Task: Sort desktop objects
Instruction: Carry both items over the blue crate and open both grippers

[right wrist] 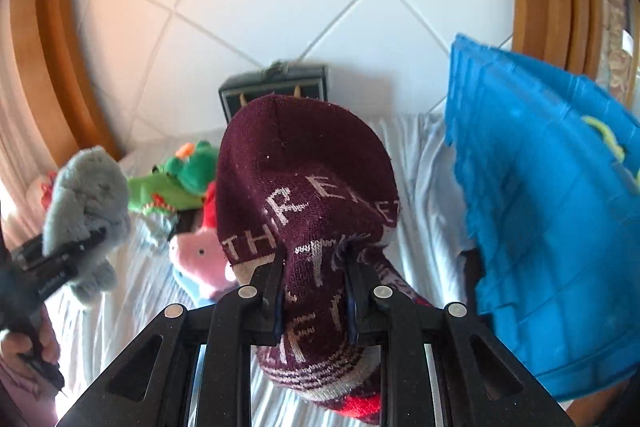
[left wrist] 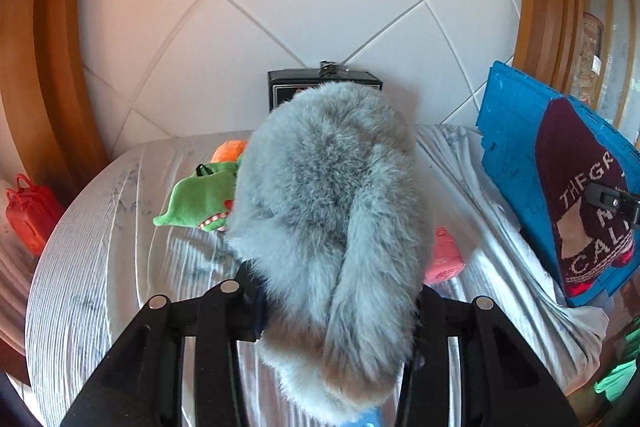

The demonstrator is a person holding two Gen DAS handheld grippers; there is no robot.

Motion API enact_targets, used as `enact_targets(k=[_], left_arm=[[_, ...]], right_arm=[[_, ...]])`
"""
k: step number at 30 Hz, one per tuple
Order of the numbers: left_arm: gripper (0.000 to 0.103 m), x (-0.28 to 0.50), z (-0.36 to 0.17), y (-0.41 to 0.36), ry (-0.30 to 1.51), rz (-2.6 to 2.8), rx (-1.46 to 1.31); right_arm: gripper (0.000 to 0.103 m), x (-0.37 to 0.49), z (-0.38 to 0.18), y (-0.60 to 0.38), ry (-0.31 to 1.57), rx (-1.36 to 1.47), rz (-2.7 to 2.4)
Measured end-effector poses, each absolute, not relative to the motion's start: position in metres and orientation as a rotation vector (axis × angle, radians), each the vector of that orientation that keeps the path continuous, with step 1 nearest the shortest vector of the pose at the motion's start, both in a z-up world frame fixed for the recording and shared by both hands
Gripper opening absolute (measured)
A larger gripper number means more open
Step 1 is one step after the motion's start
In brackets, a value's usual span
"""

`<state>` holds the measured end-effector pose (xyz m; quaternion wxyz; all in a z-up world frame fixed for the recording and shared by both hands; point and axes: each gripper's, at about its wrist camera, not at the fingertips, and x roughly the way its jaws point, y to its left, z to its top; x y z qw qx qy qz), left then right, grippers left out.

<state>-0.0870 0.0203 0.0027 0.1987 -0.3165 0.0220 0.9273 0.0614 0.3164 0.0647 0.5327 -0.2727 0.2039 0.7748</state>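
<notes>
step: both picked items are lifted off the desk (left wrist: 100, 267), carry under way.
left gripper (left wrist: 336, 311): fingers pinching grey plush (left wrist: 332, 195), centre frame.
right gripper (right wrist: 314, 291): fingers pressed on maroon knit hat (right wrist: 308, 187), centre frame.
next: likely drop into blue crate (right wrist: 540, 207), right edge.
pose: both tilted downward.

Sock (right wrist: 304, 195) letters, right wrist view: pale knitted letters "TH" low on the left, then "R" and "E" higher up. The rest is folded and cannot be read.
Sock (left wrist: 580, 195) letters, left wrist view: "THEGR" on the top line and "CALI" on the bottom line. The middle line is partly hidden.
Pink box (left wrist: 444, 255): small marks, too blurry to read.
Left gripper (right wrist: 60, 259) side: tiny white print, too small to read.
</notes>
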Motion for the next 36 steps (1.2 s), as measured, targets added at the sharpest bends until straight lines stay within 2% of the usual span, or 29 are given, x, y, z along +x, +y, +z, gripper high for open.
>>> enact_targets(k=[7, 21, 29, 36], left_arm=[[0.039, -0.061, 0.041, 0.1, 0.089, 2.58, -0.757], [0.039, -0.014, 0.145, 0.325, 0.043, 2.441, -0.487], [0.039, 0.01, 0.173, 0.444, 0.071, 2.292, -0.557], [0.039, 0.019, 0.16, 0.53, 0.187, 2.21, -0.665]], right_arm=[[0.021, 0.119, 0.126, 0.318, 0.399, -0.501, 1.889], [0.021, 0.287, 0.232, 0.361, 0.196, -0.341, 1.822], [0.021, 0.377, 0.229, 0.389, 0.192, -0.402, 1.62], [0.021, 0.441, 0.204, 0.386, 0.265, -0.456, 1.498]])
